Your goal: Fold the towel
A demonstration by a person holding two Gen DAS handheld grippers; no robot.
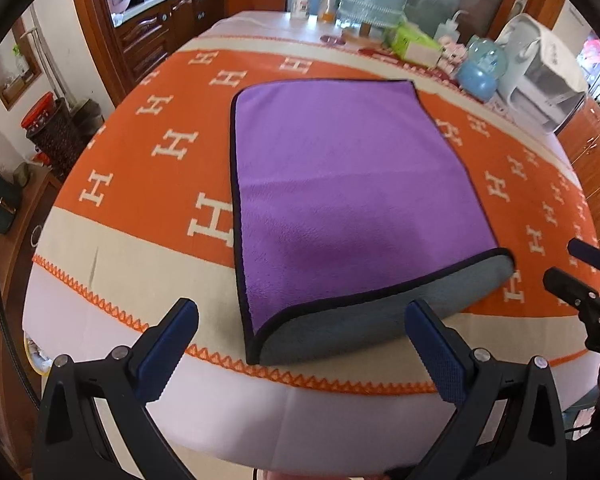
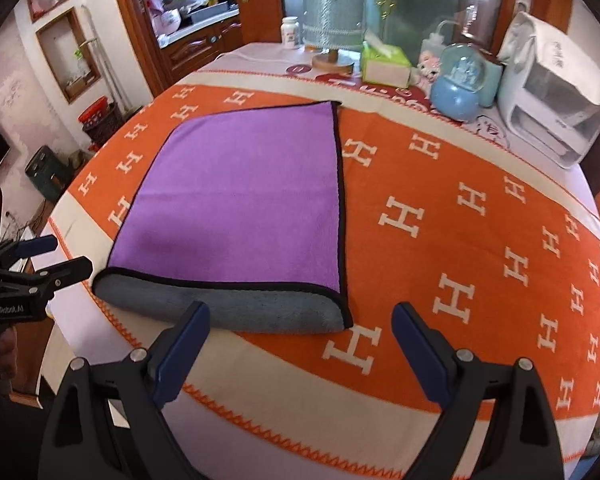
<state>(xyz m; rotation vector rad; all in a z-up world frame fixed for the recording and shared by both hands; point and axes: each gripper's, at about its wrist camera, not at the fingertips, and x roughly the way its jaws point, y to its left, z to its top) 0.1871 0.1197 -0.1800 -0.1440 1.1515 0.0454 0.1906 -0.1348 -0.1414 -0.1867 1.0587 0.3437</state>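
A purple towel (image 1: 340,184) with black trim and a grey underside lies folded flat on the orange H-patterned tablecloth (image 1: 148,168); its grey fold faces me at the near edge. It also shows in the right wrist view (image 2: 240,200). My left gripper (image 1: 302,316) is open and empty, hovering just short of the towel's near left corner. My right gripper (image 2: 300,316) is open and empty, just short of the near right corner. Each gripper shows in the other's view: the right one (image 1: 580,268), the left one (image 2: 52,256).
At the table's far side stand a green tissue box (image 2: 384,62), a blue snow globe (image 2: 458,84), a white appliance (image 2: 552,92), a lamp base (image 2: 332,60) and jars (image 1: 302,0). Wooden cabinets (image 1: 160,28) stand behind. The table's front edge (image 1: 300,420) is just below the grippers.
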